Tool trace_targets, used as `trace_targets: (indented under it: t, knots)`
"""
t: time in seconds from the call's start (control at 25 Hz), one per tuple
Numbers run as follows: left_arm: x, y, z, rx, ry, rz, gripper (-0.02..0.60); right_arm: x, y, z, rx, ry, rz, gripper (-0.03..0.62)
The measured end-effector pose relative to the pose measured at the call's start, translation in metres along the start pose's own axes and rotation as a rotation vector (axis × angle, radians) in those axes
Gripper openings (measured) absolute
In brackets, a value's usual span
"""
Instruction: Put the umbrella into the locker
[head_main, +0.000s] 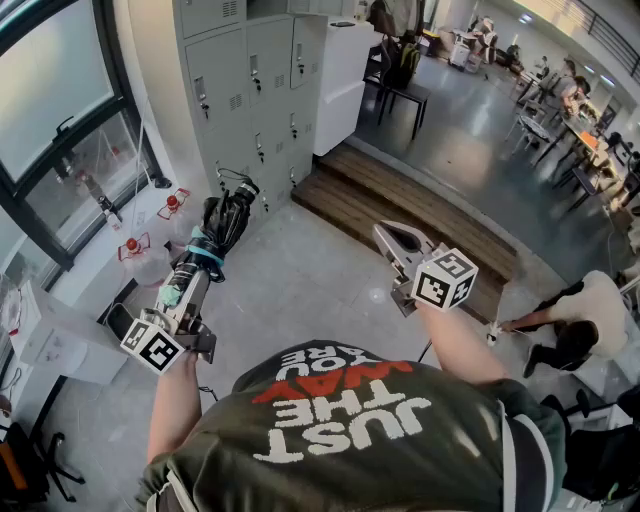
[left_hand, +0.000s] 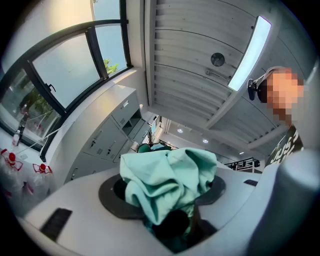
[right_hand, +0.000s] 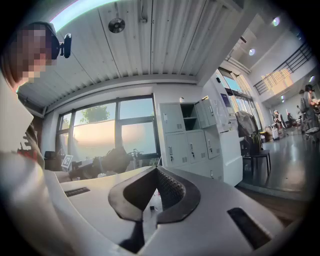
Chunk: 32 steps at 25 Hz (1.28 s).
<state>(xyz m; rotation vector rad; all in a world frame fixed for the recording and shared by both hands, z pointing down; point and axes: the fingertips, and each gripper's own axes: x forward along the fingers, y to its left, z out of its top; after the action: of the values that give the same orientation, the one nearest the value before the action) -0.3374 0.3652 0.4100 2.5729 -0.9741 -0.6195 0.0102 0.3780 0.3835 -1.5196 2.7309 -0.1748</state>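
The left gripper has its jaws clamped on the umbrella, with bunched teal cloth filling the space between the two dark pads. In the head view, the left gripper sits at about 8 o'clock. The folded umbrella runs out from it toward 1 o'clock, teal at the jaws with a blue band and black folds beyond, and its tip is held in the air just short of the lockers.

The right gripper has its jaws brought together at the tips, and nothing is between them. In the head view the right gripper hangs at about 4 o'clock, well apart from the umbrella and pointing toward 11 o'clock.

The grey lockers stand at 12 o'clock in the head view, and the doors seen there are closed. The right gripper view shows the lockers at 2 o'clock with one upper compartment standing open. A wooden step lies at 2 o'clock beside the lockers, on the grey floor. At 9 o'clock, red-capped bottles stand on a white surface under a large window. The person holding the grippers wears a dark green shirt with white and red lettering, seen at 6 o'clock.
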Motion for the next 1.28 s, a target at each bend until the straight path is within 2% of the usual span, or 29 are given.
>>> trace_targets:
  t: [0.44, 0.72, 1.04, 1.28]
  knots:
    - [0.003, 0.002, -0.003, 0.003, 0.006, 0.002, 0.249, 0.004, -0.011, -0.001, 0.033, -0.003, -0.027, 0.034]
    - [0.017, -0.004, -0.009, -0.006, 0.009, 0.008, 0.25, -0.002, -0.021, 0.002, 0.039, -0.005, -0.013, 0.034]
    - [0.064, -0.057, -0.044, -0.013, 0.002, -0.017, 0.25, -0.062, -0.072, 0.005, 0.057, -0.005, -0.008, 0.035]
    - [0.114, -0.091, -0.061, -0.068, 0.009, -0.026, 0.25, -0.085, -0.117, 0.024, 0.073, 0.032, -0.001, 0.034]
